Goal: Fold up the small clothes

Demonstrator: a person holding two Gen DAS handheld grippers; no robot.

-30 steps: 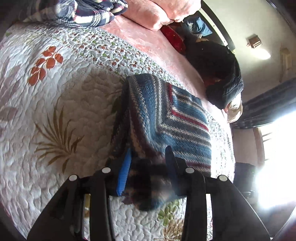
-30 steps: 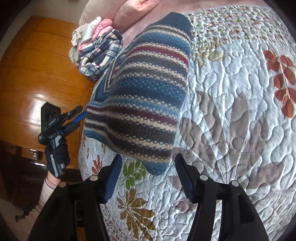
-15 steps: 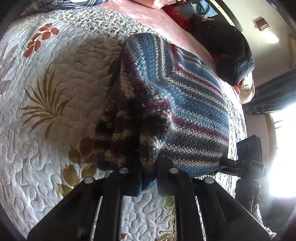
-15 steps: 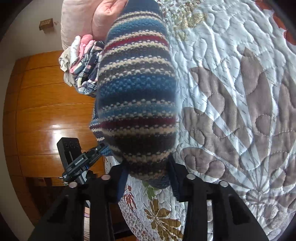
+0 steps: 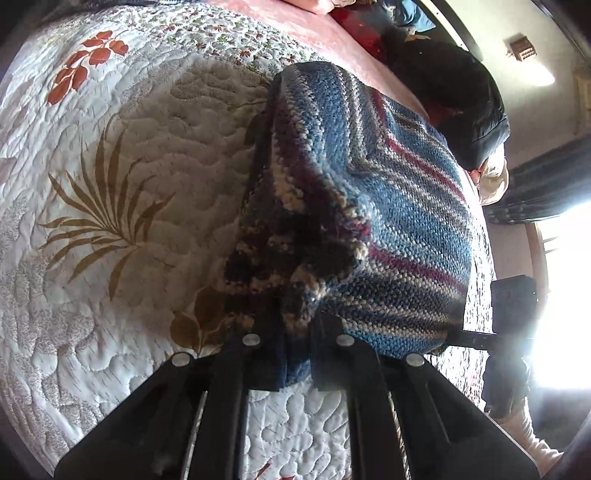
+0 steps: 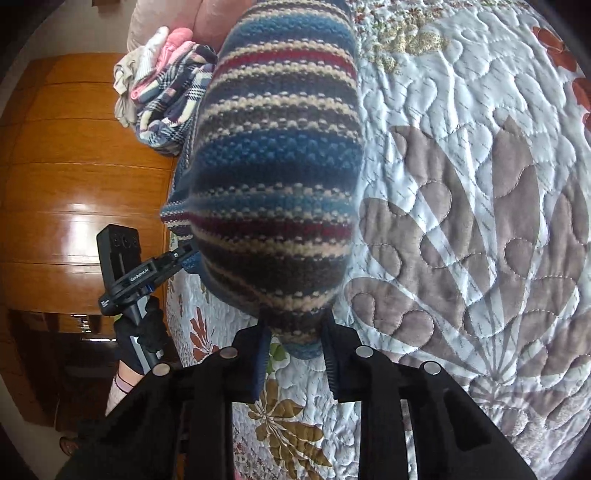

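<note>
A striped knit garment (image 5: 373, 206) in blue, maroon and cream is lifted at its near edge over the quilted bedspread (image 5: 110, 184). My left gripper (image 5: 295, 332) is shut on one bunched near corner of the knit. In the right wrist view the same striped knit (image 6: 280, 177) bulges toward the camera, and my right gripper (image 6: 295, 332) is shut on its other near corner. The left gripper (image 6: 177, 258) shows there at the left, pinching the knit's edge. The right gripper's body (image 5: 513, 306) appears at the right edge of the left wrist view.
A pile of plaid and pink clothes (image 6: 166, 96) lies at the bed's far end beside a pink pillow (image 6: 210, 22). Dark clothing (image 5: 454, 96) is heaped on the bed's other side. A wooden wardrobe (image 6: 74, 184) stands beyond the bed edge. A gloved hand (image 6: 144, 332) holds the left gripper.
Both grippers went from open around the knit's near edge to shut on it. The knit's near edge has risen off the quilt and moved closer to both cameras.
</note>
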